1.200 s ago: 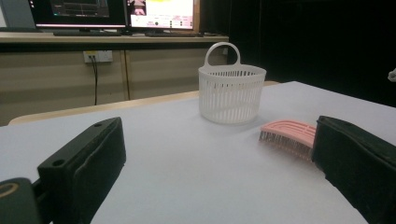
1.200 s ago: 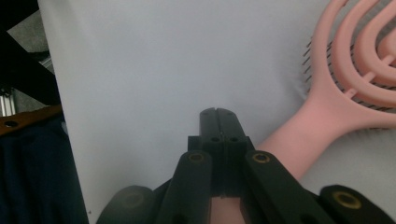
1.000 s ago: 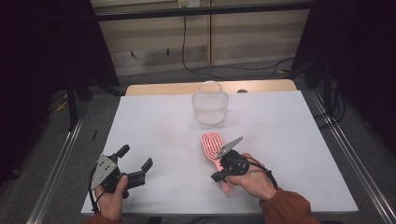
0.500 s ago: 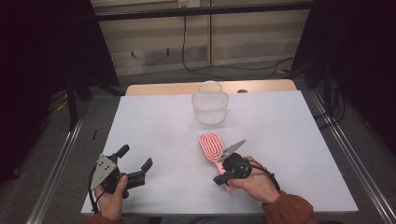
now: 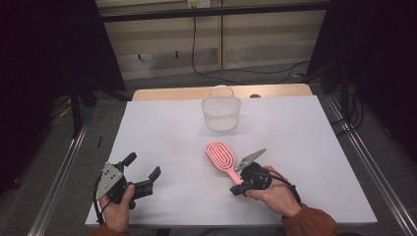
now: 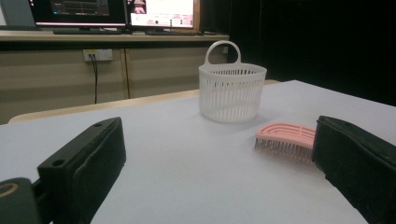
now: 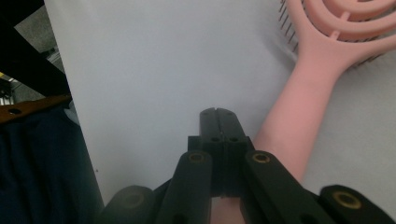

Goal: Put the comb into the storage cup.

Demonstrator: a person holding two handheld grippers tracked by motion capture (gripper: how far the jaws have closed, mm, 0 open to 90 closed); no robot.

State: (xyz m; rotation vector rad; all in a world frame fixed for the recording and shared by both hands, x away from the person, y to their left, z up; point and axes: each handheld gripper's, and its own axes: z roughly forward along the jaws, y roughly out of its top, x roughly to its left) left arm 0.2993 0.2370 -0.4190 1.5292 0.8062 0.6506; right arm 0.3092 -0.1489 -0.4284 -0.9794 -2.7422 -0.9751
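A white rectangular worktop (image 5: 162, 132) is seen from above, with a white slotted plastic basket (image 5: 221, 113) with an arched handle standing upright near its far edge. A pink plastic paddle hairbrush (image 5: 224, 159) with looped ribs is laid flat on the near right part of the worktop, well apart from the basket, its handle pointed toward the person's right hand. The left gripper (image 5: 143, 172) is held at the near left corner with its jaws spread wide and nothing between them. The right gripper (image 7: 217, 115) is shown with its jaws pressed together; it is placed just beside the brush handle, and nothing is seen pinched between them.
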